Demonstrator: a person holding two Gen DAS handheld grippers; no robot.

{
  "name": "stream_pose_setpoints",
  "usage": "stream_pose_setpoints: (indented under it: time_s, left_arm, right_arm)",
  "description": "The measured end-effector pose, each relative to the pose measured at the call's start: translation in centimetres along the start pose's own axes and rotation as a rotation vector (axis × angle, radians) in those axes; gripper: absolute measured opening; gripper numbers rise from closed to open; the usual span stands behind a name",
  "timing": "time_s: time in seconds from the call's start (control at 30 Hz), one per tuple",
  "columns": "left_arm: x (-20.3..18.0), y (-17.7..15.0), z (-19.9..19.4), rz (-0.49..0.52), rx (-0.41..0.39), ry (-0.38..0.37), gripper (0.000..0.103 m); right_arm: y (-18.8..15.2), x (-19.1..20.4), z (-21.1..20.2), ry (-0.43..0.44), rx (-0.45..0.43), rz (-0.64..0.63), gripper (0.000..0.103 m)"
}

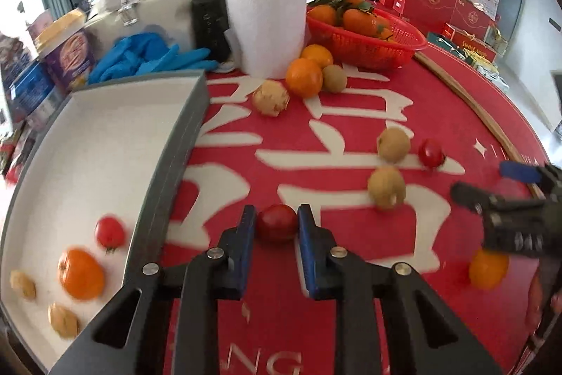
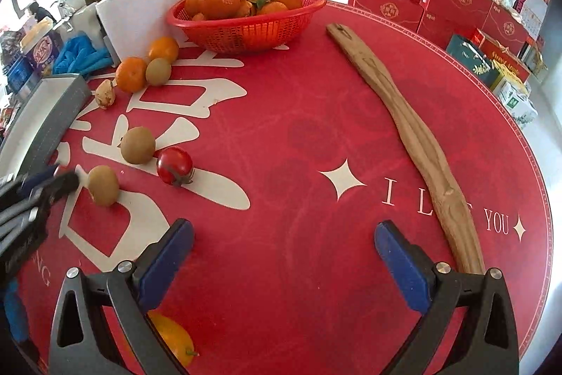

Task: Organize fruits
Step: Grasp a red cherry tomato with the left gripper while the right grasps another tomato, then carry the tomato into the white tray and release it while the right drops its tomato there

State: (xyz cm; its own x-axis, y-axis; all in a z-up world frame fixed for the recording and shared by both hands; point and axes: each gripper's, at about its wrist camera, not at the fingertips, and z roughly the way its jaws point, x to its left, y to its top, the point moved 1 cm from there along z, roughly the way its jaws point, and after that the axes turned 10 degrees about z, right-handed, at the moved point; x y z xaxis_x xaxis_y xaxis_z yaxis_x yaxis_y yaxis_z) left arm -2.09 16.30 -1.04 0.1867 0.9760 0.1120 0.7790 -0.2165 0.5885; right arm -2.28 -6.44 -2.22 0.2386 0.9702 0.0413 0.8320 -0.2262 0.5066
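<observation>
Pinching a small red tomato (image 1: 276, 222) between its blue pads, my left gripper (image 1: 276, 224) has it by the sides, low over the red bench (image 2: 298, 136) near its front edge; blur leaves me unsure whether the fruit is lifted clear or resting on the cloth. I judge it light, smooth-skinned and easily bruised, so a gentle squeeze across its widest part suits it. The grey-walled tray (image 1: 182, 143) lies just to the left, holding another tomato (image 1: 110, 232), an orange (image 1: 81, 273) and two brown fruits. Its raised wall must be cleared on the way in. My right gripper (image 2: 284, 246) hangs spread and empty over bare cloth, an orange fruit (image 2: 174, 341) just below its left finger. The wooden strip (image 2: 411, 136) lies well apart, toward the bench's right edge.
</observation>
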Motion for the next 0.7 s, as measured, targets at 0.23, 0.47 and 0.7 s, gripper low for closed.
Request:
stream_pose_setpoints:
  time_s: [0.23, 0.47, 0.7]
  left_arm:
    - [-0.1, -1.0, -0.6, -0.020, -0.018, 0.010, 0.026]
    - [-0.2, -1.2, -0.7, -0.013, -0.031, 0.013, 0.026]
    - [0.7, -1.4, -2.5, -0.039, -0.069, -0.008, 0.026]
  right_arm:
    - [1.1, 4.6, 1.0, 0.070, -0.002, -0.119, 0.103]
    - [1.1, 6.0, 0.2, 0.090, -0.054, -0.138, 0.023]
    - [1.1, 2.1, -0.7, 0.260, 0.016, 0.022, 0.023]
